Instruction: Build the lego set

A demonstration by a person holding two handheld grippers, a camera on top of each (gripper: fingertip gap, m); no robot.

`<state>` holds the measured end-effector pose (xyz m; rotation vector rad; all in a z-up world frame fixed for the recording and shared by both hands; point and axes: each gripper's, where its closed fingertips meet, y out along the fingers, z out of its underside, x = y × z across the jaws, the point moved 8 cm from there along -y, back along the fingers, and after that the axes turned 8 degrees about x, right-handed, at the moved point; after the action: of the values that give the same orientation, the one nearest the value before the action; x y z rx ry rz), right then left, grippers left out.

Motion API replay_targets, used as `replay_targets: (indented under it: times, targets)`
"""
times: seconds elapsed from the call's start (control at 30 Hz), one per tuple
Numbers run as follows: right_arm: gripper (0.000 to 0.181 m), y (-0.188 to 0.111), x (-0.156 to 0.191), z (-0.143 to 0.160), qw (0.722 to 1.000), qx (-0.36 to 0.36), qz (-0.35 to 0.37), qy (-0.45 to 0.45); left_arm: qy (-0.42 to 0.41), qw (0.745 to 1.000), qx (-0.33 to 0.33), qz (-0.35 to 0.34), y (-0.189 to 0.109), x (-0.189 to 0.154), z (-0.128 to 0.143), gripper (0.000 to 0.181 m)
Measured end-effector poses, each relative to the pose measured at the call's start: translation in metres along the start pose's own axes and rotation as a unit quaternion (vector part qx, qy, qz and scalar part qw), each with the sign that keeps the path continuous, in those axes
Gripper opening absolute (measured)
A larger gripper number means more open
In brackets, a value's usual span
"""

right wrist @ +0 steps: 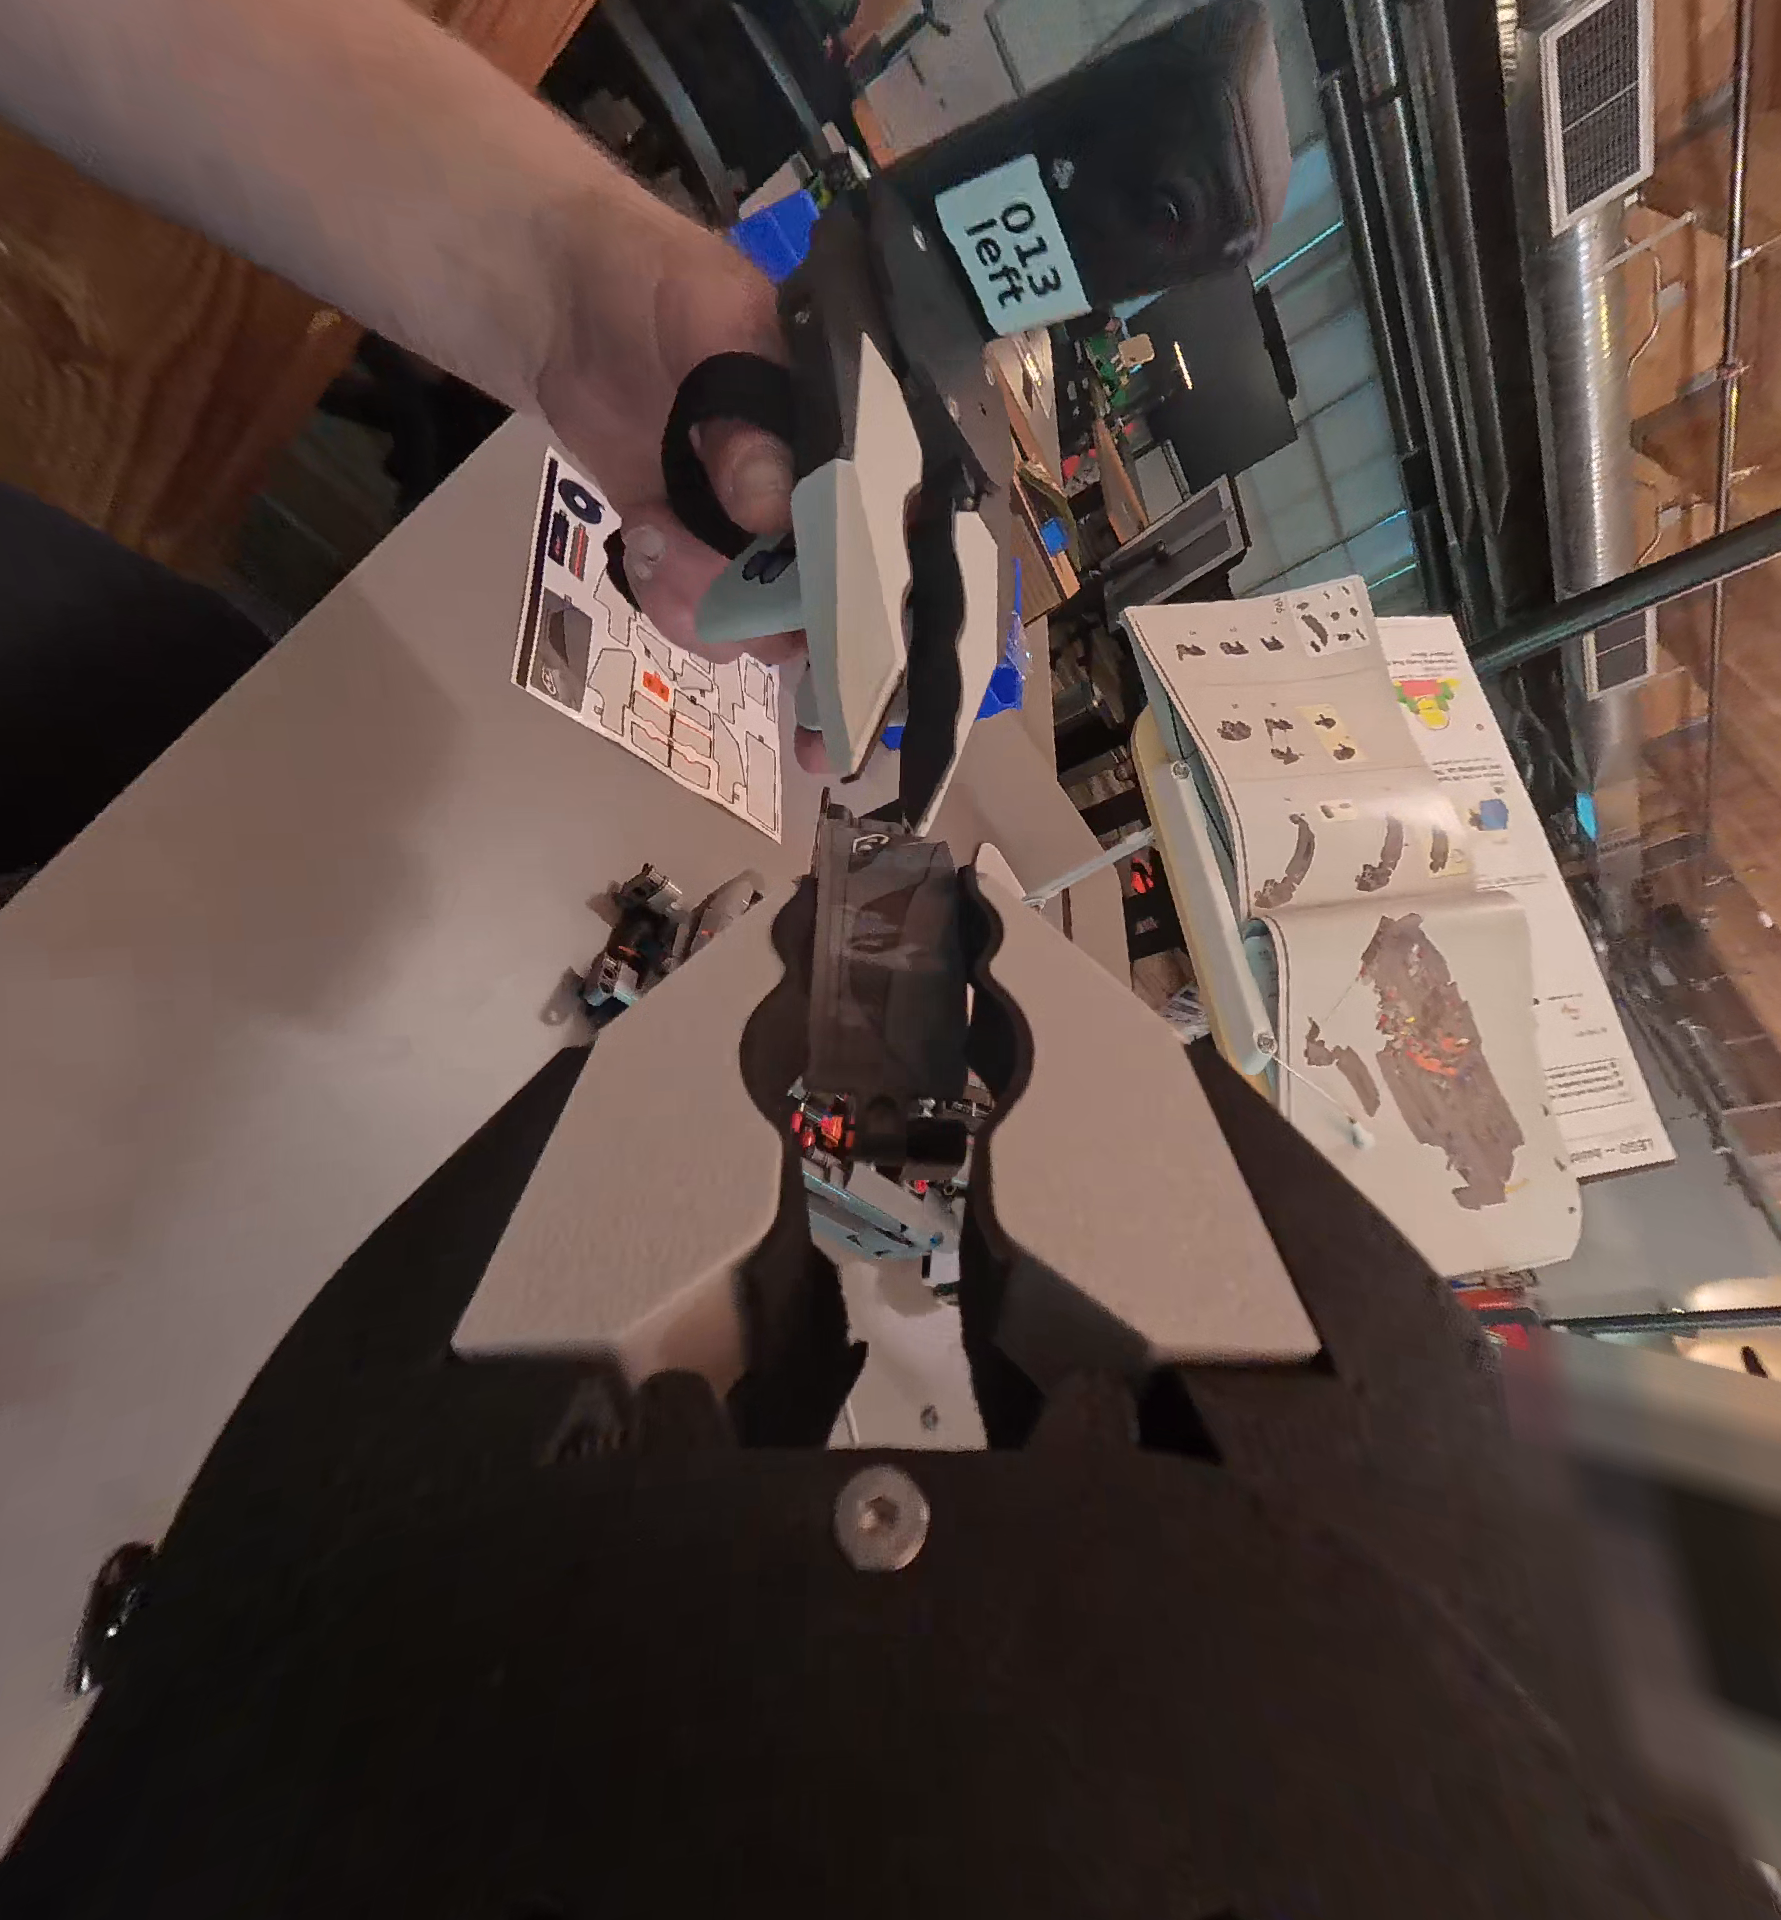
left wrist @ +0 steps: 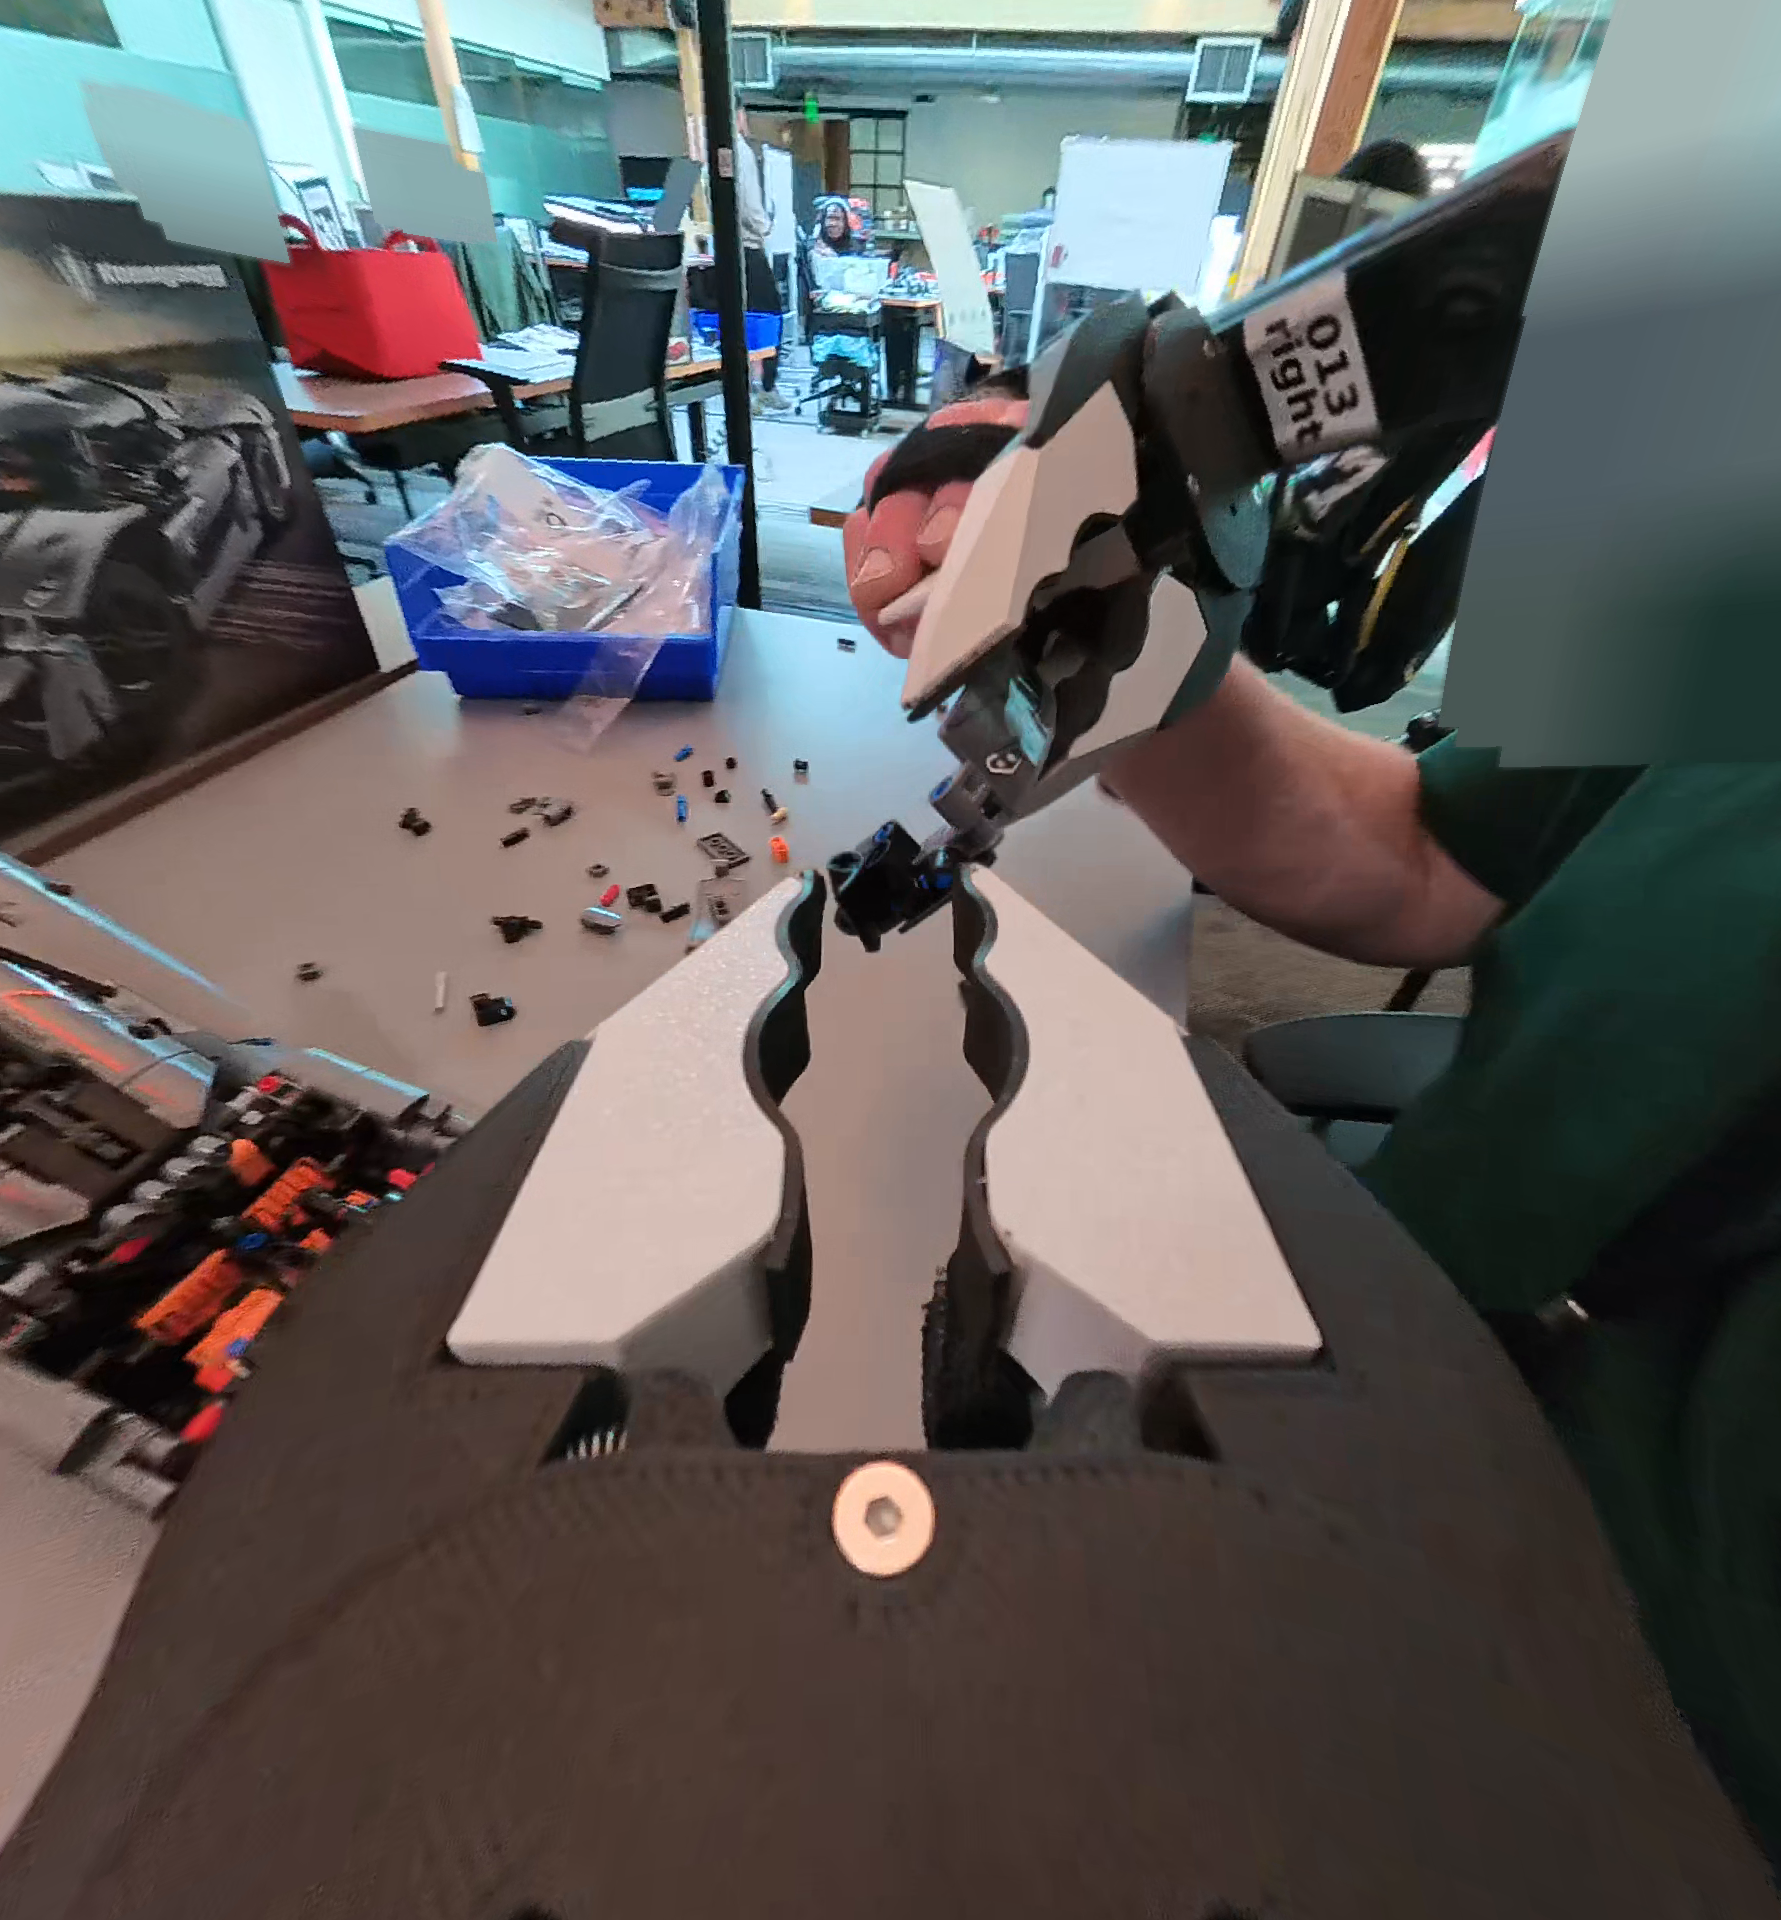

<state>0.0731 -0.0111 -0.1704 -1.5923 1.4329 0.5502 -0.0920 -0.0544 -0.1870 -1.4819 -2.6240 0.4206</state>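
Gripping grey-black lego assembly (right wrist: pixel 881 997), blue-pinned

Car model (left wrist: pixel 138 1195) blurred, cut off at left edge

The left gripper (left wrist: pixel 891 894) points forward over a grey table (left wrist: pixel 294 883), its jaws parted with only a small black piece (left wrist: pixel 878 878) at their tips. That piece is part of a grey and black lego assembly (left wrist: pixel 990 758) clamped in the right gripper (left wrist: pixel 1011 727), which reaches in from the upper right, held by a hand (left wrist: pixel 907 540). Loose small pieces (left wrist: pixel 647 852) lie scattered on the table. Behind them stands a blue bin (left wrist: pixel 574 655) holding clear plastic bags (left wrist: pixel 553 540). A partly built car model (left wrist: pixel 138 1195) lies at the left, blurred.
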Motion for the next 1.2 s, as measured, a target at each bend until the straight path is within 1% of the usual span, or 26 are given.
replay_targets:
  times: [0.07, 0.2, 0.33, 0.47, 0.53, 0.57, 0.6, 0.63, 0.7, 0.73, 0.8, 0.87, 0.97, 1.0, 1.03, 1.07, 1.13, 1.2]
  targets:
    - [0.024, 0.000, 0.002, -0.004, 1.000, 0.011, 0.004, -0.017, -0.013, 1.000, 0.011, 0.010, 0.003, 0.002, 0.003, 0.019]
    - [0.024, 0.000, 0.008, -0.011, 0.999, 0.023, 0.008, -0.043, -0.020, 0.999, 0.007, 0.025, 0.005, 0.003, 0.007, 0.005]
    - [0.023, -0.003, 0.011, -0.018, 0.997, 0.025, 0.009, -0.068, -0.050, 0.996, -0.005, 0.069, 0.005, 0.002, 0.008, 0.004]
    - [0.024, -0.011, 0.011, -0.026, 0.994, 0.032, 0.011, -0.100, -0.102, 0.986, -0.032, 0.128, 0.009, 0.003, 0.008, 0.004]
    - [0.023, -0.012, 0.011, -0.026, 0.994, 0.041, 0.010, -0.105, -0.108, 0.985, -0.041, 0.131, 0.012, 0.004, 0.010, 0.004]
    - [0.026, -0.012, 0.009, -0.026, 0.994, 0.038, 0.017, -0.097, -0.111, 0.985, -0.047, 0.127, 0.013, 0.005, 0.010, 0.004]
    - [0.039, -0.012, 0.007, -0.024, 0.996, 0.032, 0.027, -0.084, -0.112, 0.985, -0.055, 0.118, 0.014, 0.006, 0.011, 0.004]
    - [0.049, -0.012, 0.005, -0.022, 0.996, 0.033, 0.032, -0.070, -0.112, 0.986, -0.062, 0.106, 0.014, 0.007, 0.011, 0.004]
    - [0.057, -0.011, 0.001, -0.013, 0.998, 0.044, 0.040, -0.037, -0.114, 0.986, -0.086, 0.085, 0.013, 0.008, 0.011, 0.004]
    - [0.065, -0.012, -0.002, -0.008, 0.998, 0.041, 0.049, -0.015, -0.118, 0.986, -0.100, 0.069, 0.012, 0.009, 0.010, 0.004]
    - [0.064, -0.017, -0.010, 0.001, 0.996, 0.033, 0.073, 0.040, -0.119, 0.985, -0.121, 0.040, 0.011, 0.010, 0.011, 0.004]
    - [0.069, -0.022, -0.015, 0.009, 0.990, 0.024, 0.084, 0.107, -0.135, 0.978, -0.158, 0.015, 0.009, 0.012, 0.012, 0.004]
    - [0.068, -0.024, -0.016, 0.020, 0.971, 0.031, 0.113, 0.211, -0.158, 0.967, -0.197, -0.026, 0.008, 0.016, 0.016, 0.005]
    - [0.063, -0.024, -0.014, 0.024, 0.962, 0.037, 0.122, 0.239, -0.162, 0.963, -0.209, -0.045, 0.007, 0.016, 0.017, 0.004]
    - [0.048, -0.026, -0.013, 0.027, 0.952, 0.036, 0.131, 0.275, -0.165, 0.959, -0.221, -0.057, 0.007, 0.017, 0.018, 0.004]
    - [0.043, -0.027, -0.012, 0.031, 0.937, 0.025, 0.129, 0.323, -0.169, 0.955, -0.235, -0.067, 0.007, 0.016, 0.019, 0.004]
    - [0.037, -0.023, -0.007, 0.035, 0.897, -0.041, 0.083, 0.432, -0.171, 0.950, -0.243, -0.093, 0.010, 0.016, 0.022, 0.004]
    - [0.039, -0.014, -0.004, 0.040, 0.843, -0.115, 0.031, 0.524, -0.158, 0.949, -0.247, -0.118, 0.015, 0.013, 0.024, 0.004]
